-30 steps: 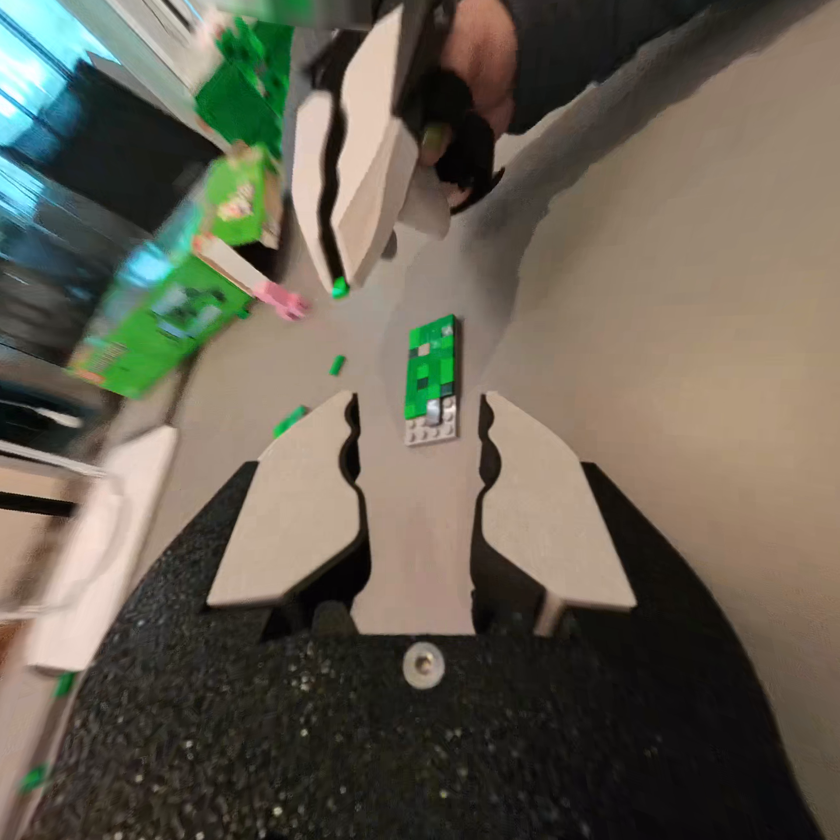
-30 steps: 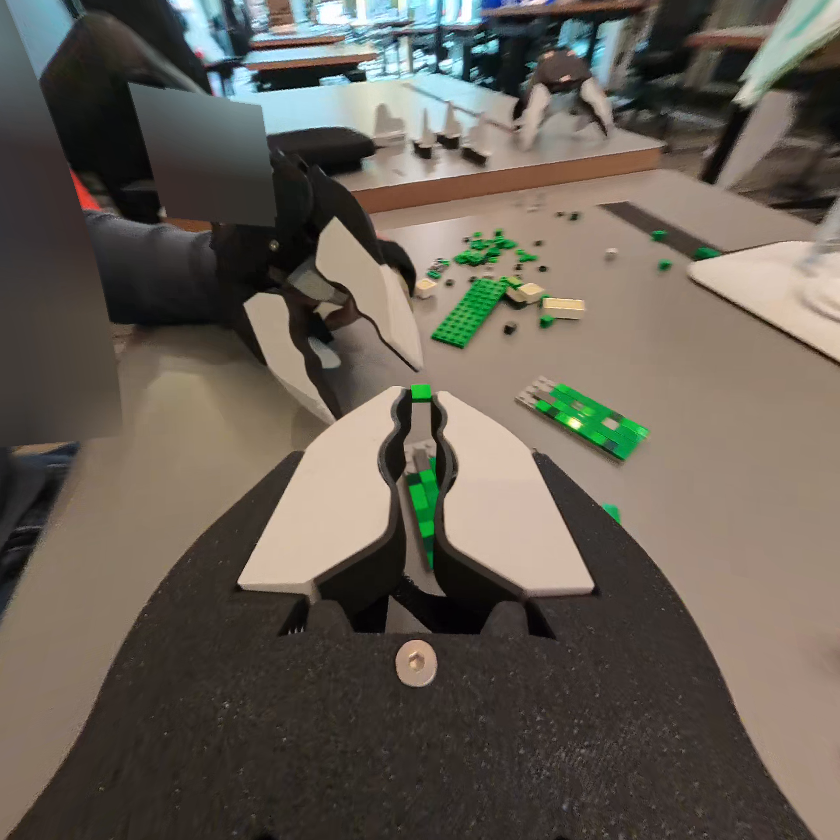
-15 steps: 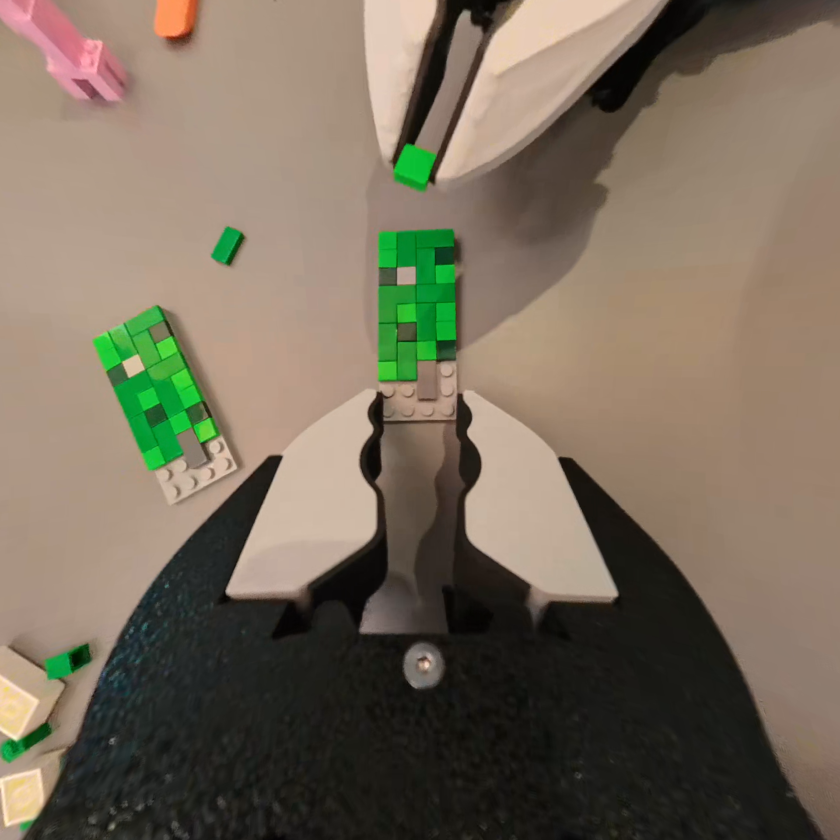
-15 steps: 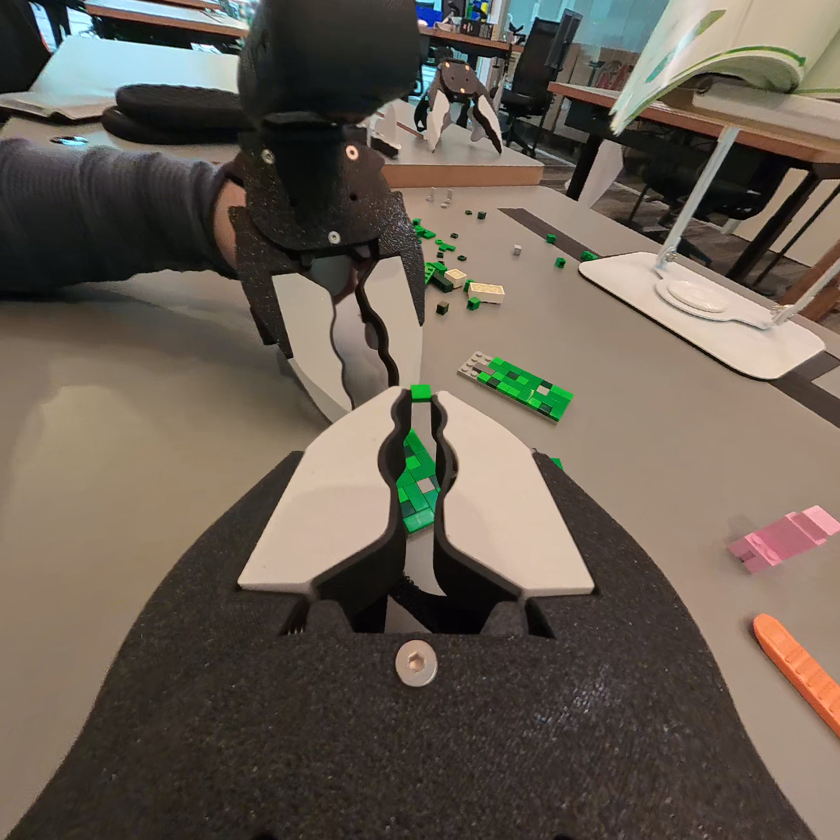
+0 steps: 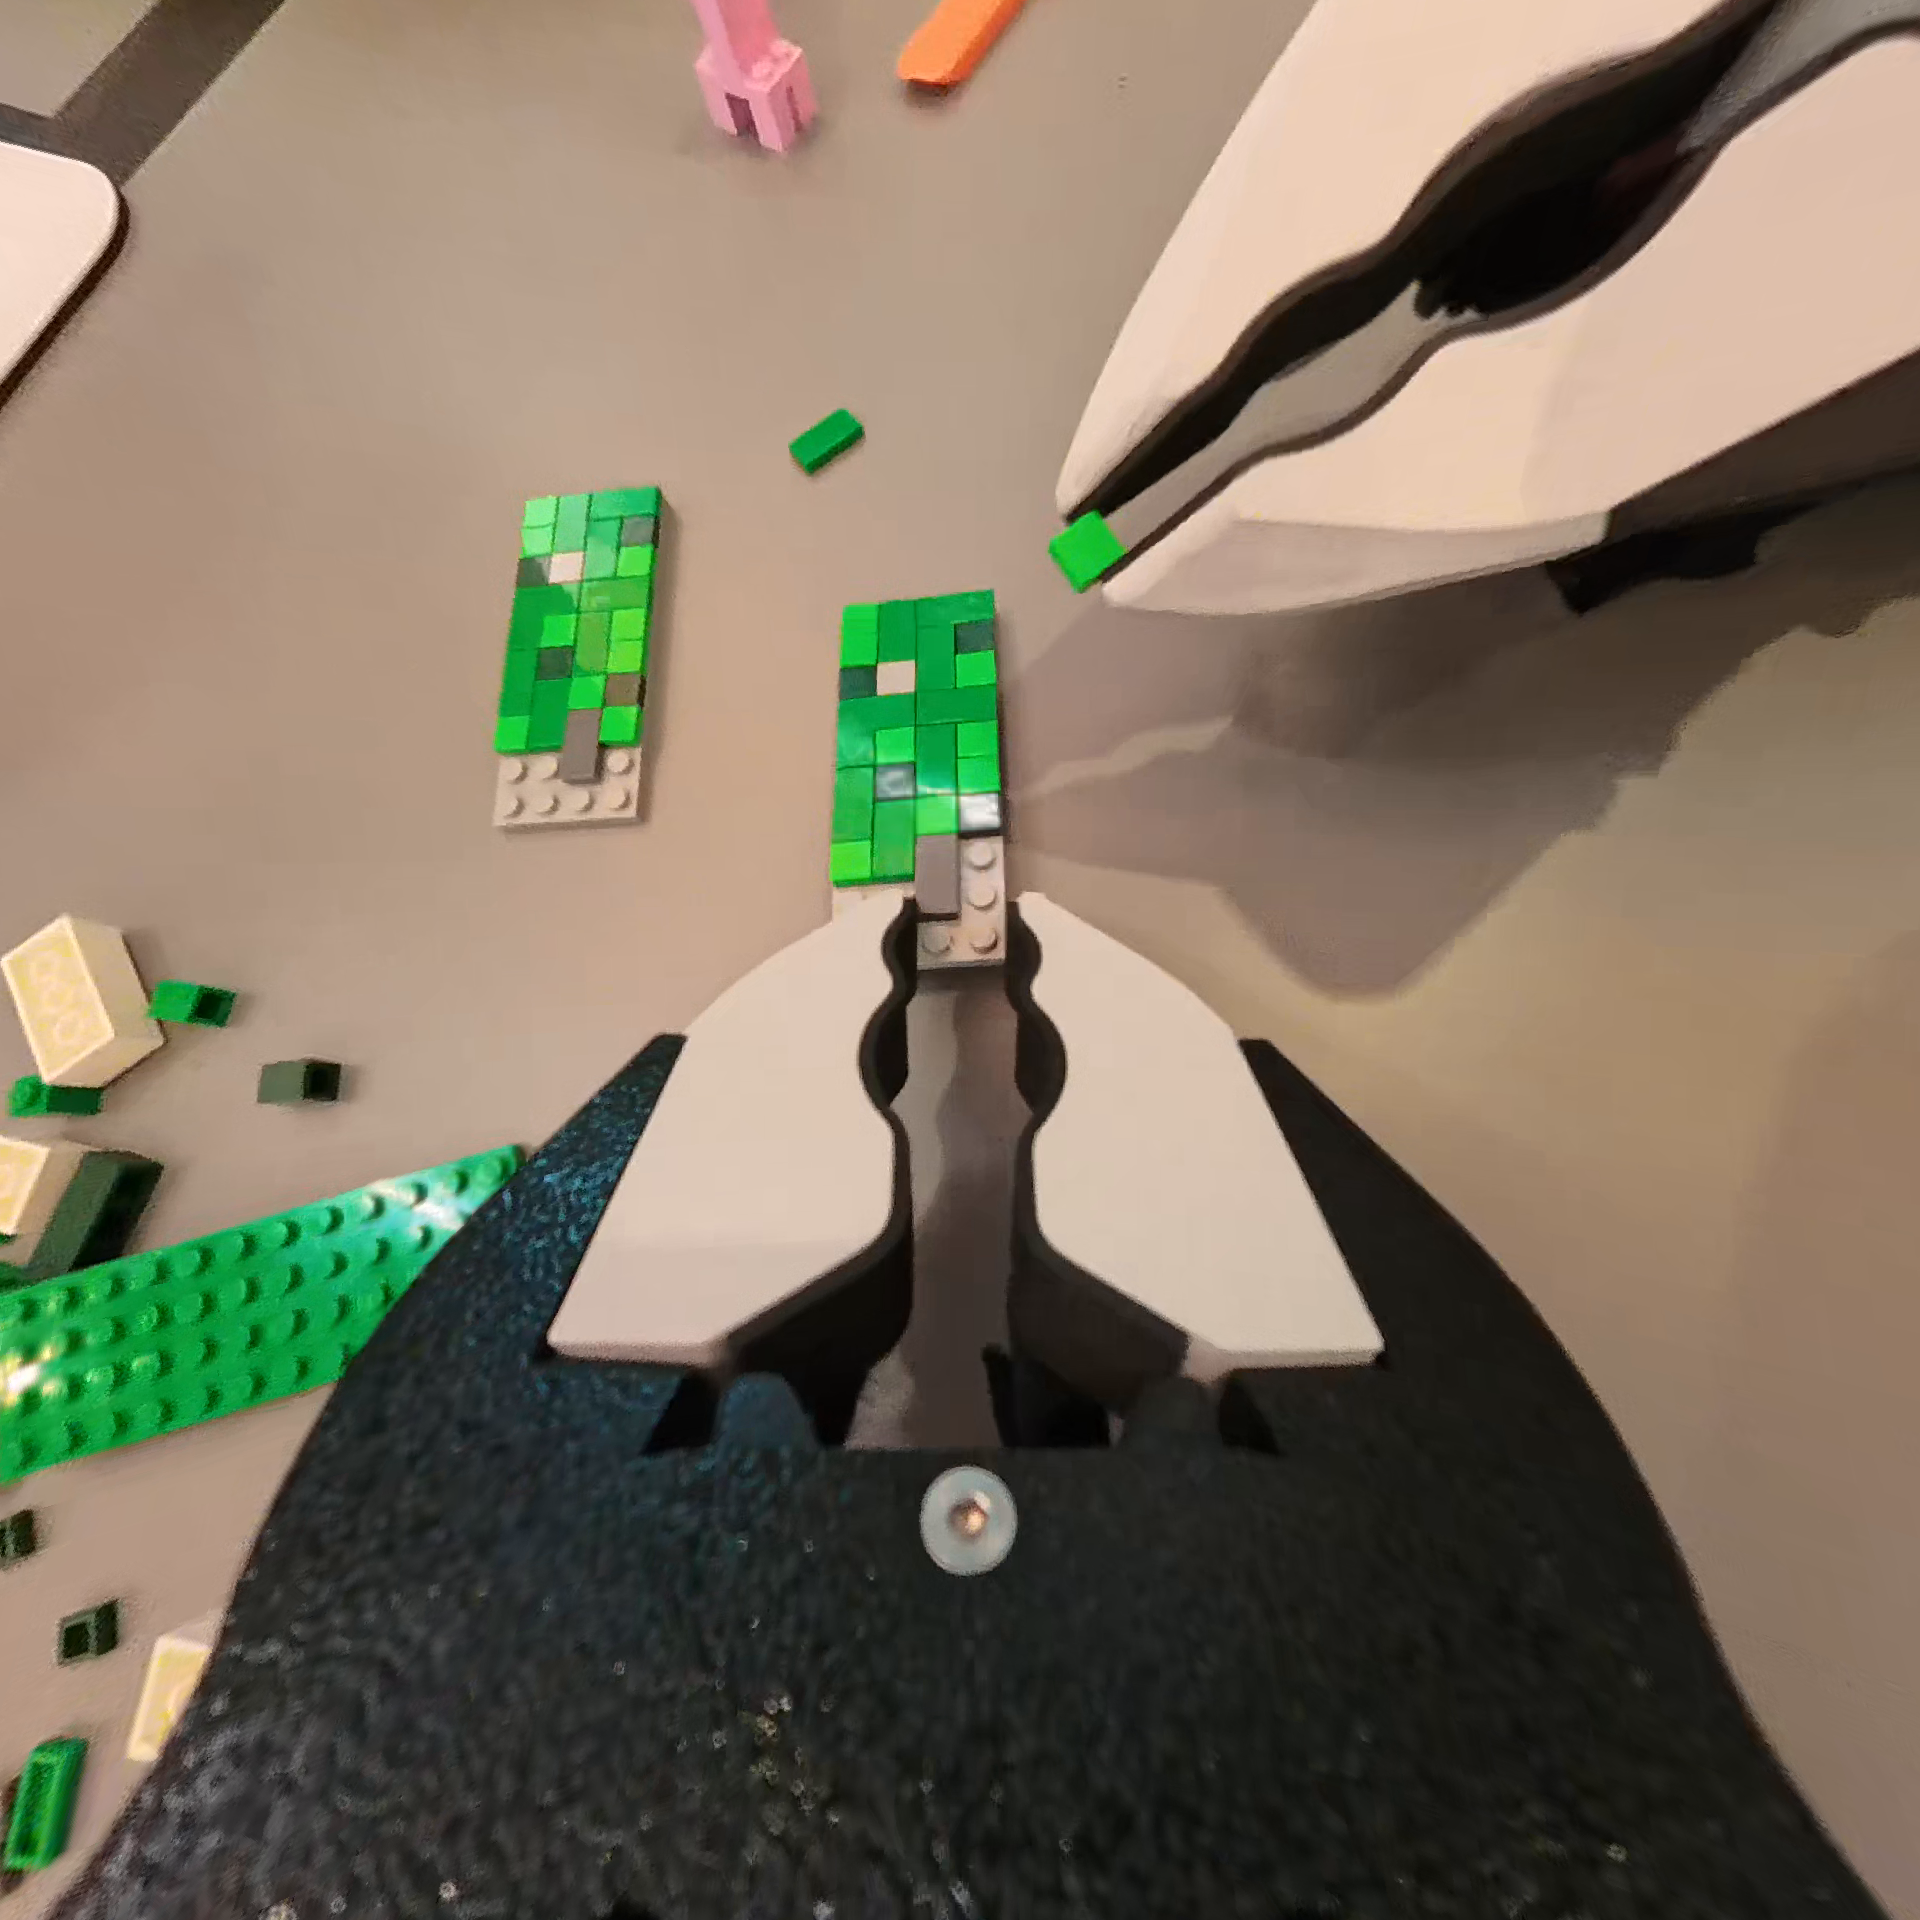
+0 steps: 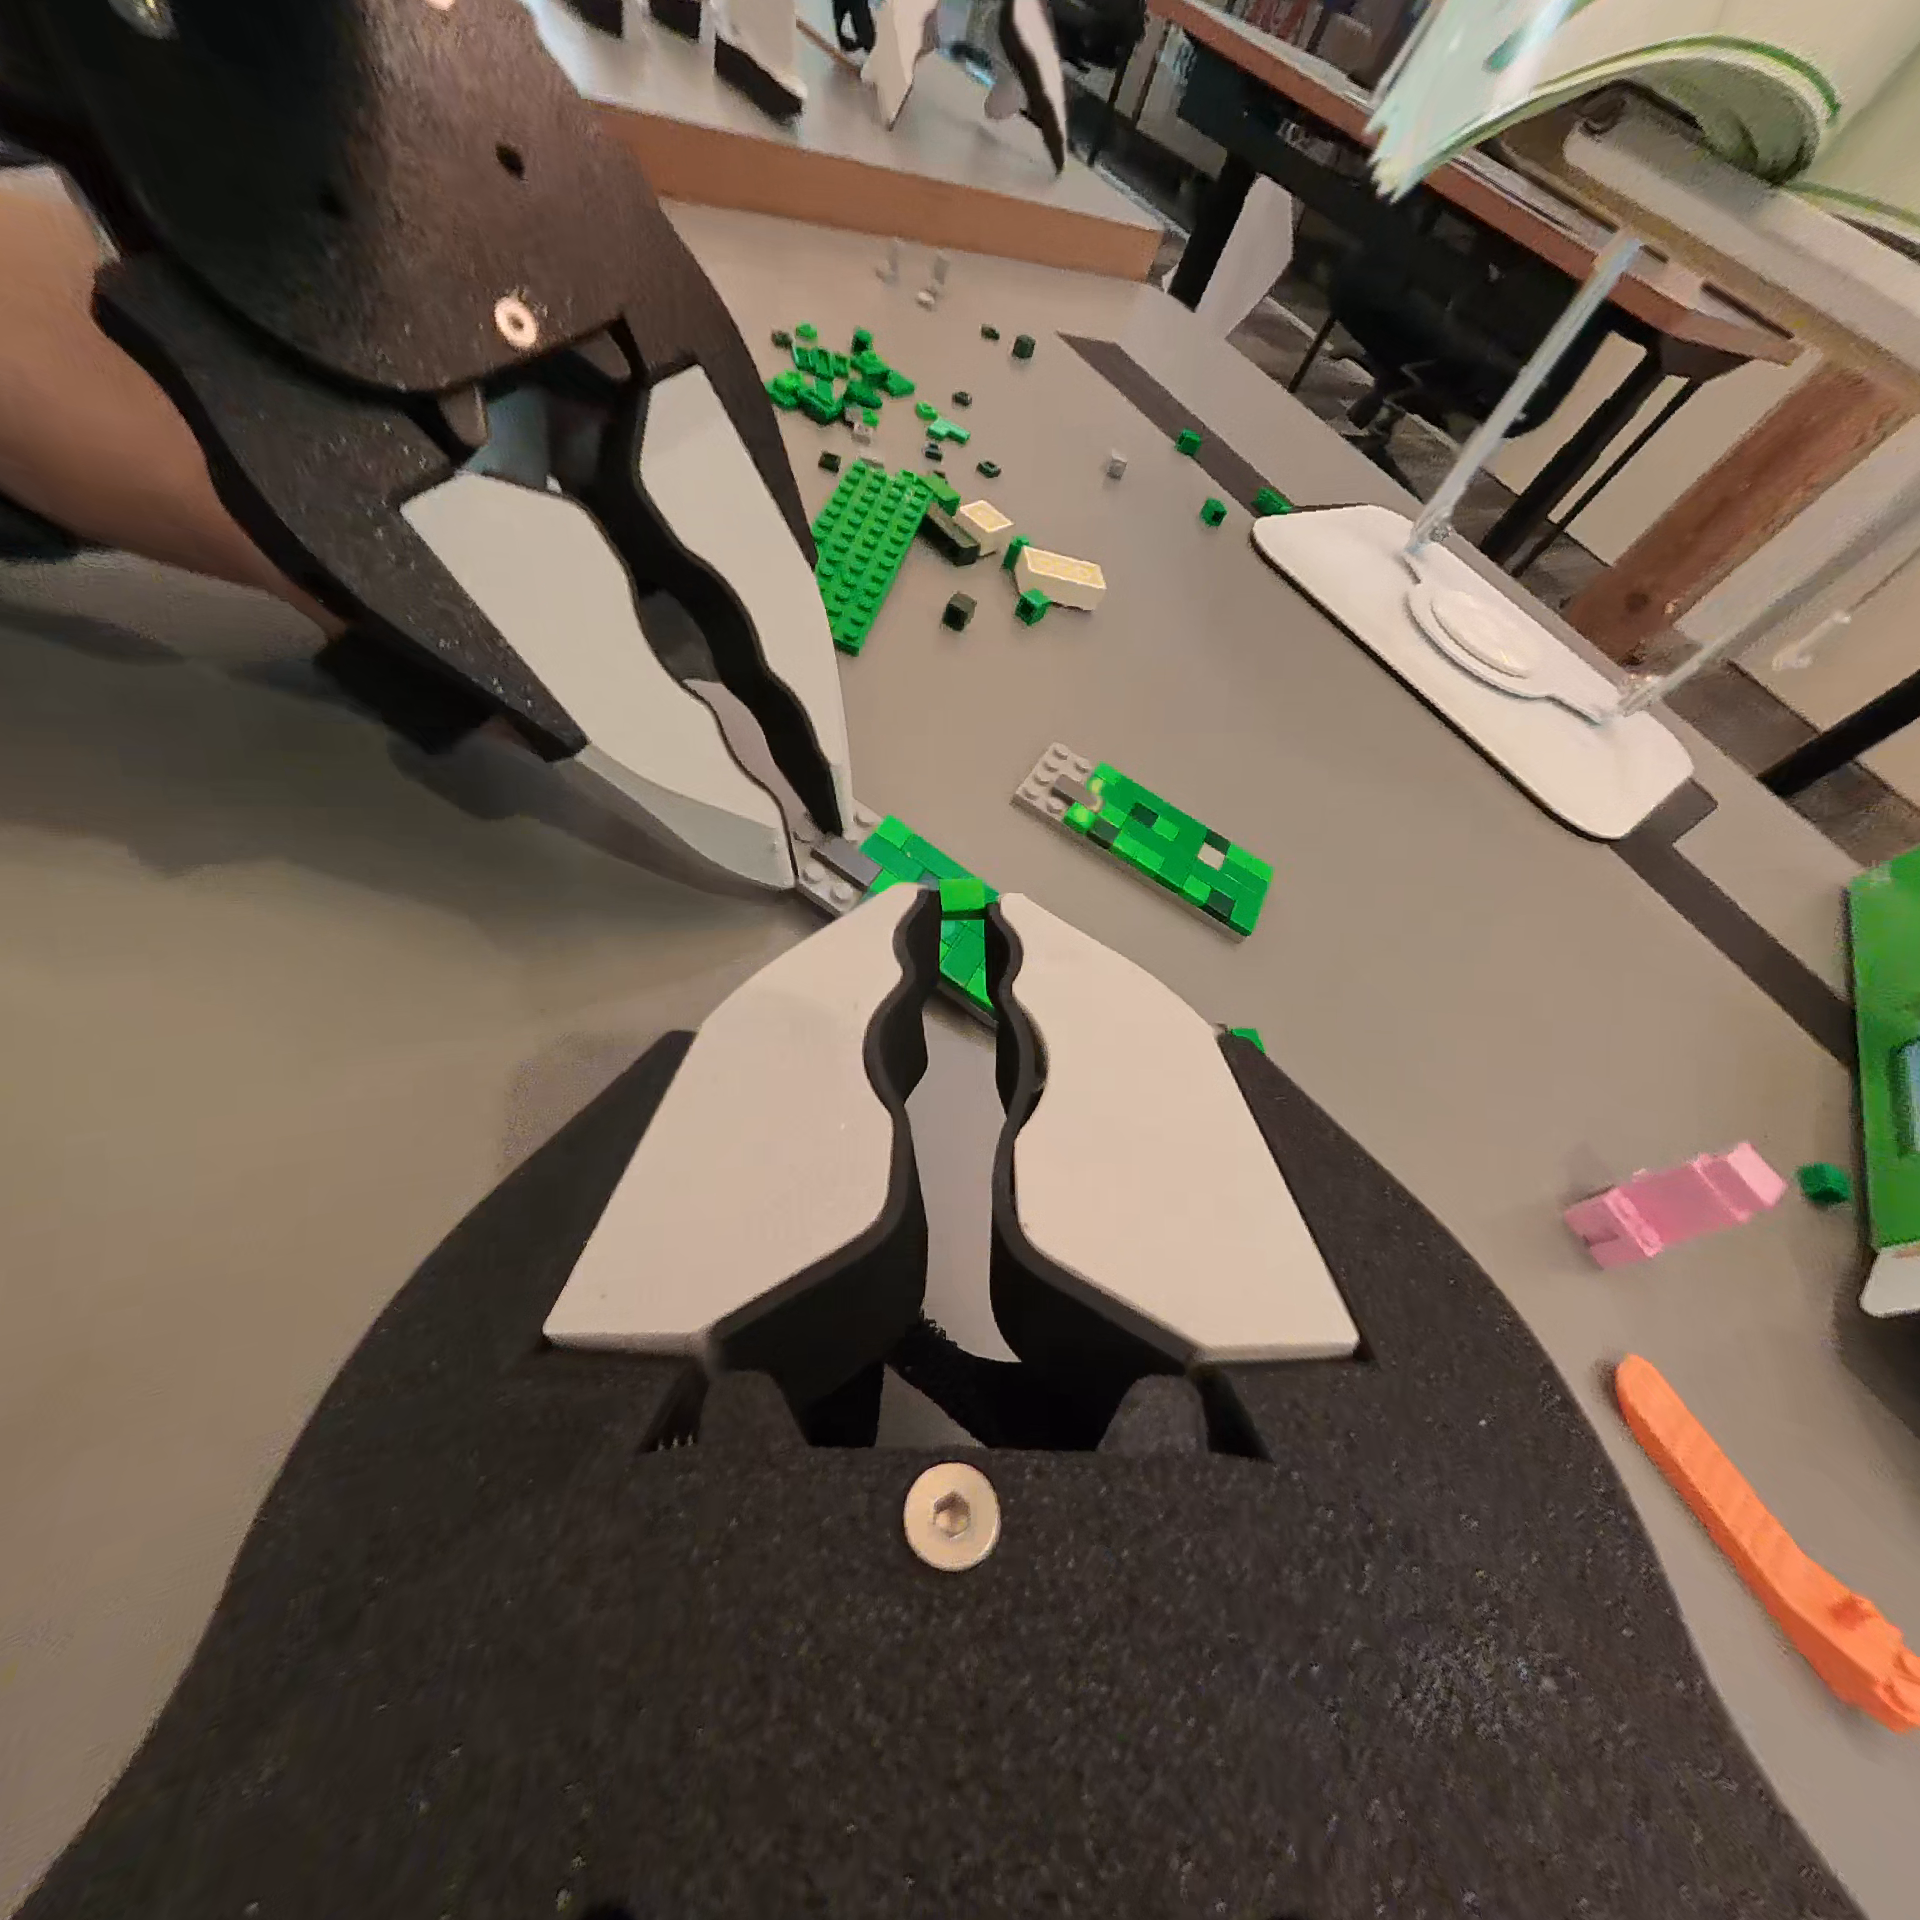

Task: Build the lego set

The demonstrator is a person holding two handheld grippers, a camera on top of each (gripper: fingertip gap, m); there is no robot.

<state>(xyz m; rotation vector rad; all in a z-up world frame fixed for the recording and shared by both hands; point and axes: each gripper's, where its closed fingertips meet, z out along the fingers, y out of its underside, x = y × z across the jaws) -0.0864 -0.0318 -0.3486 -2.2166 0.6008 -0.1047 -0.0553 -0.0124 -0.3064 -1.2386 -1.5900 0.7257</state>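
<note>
A grey plate covered in green tiles [image 5: 920, 727] lies flat on the table. My left gripper [image 5: 961, 914] stands at its bare grey end. The jaws are narrow but apart, with a grey tile and a row of studs showing between them. The right wrist view shows its fingertips [image 6: 784, 847] resting on top of that grey end [image 6: 831, 883], not clamping it. My right gripper [image 6: 961, 904] is shut on a small green tile [image 6: 961, 896]. It holds the tile just above the plate's far end, as the left wrist view [image 5: 1086, 551] also shows.
A second tiled plate [image 5: 587, 634] lies to the left. A long green baseplate [image 5: 208, 1309], cream bricks [image 5: 73, 997] and loose green bits lie nearer. A pink piece [image 6: 1673, 1200], an orange tool [image 6: 1766, 1538], a white stand base [image 6: 1455, 634] and a green box [image 6: 1886, 1060] are on the right.
My left gripper's jaws have narrowed and come down onto the plate's grey end. My right gripper has kept its green tile and stayed over the plate's far end.
</note>
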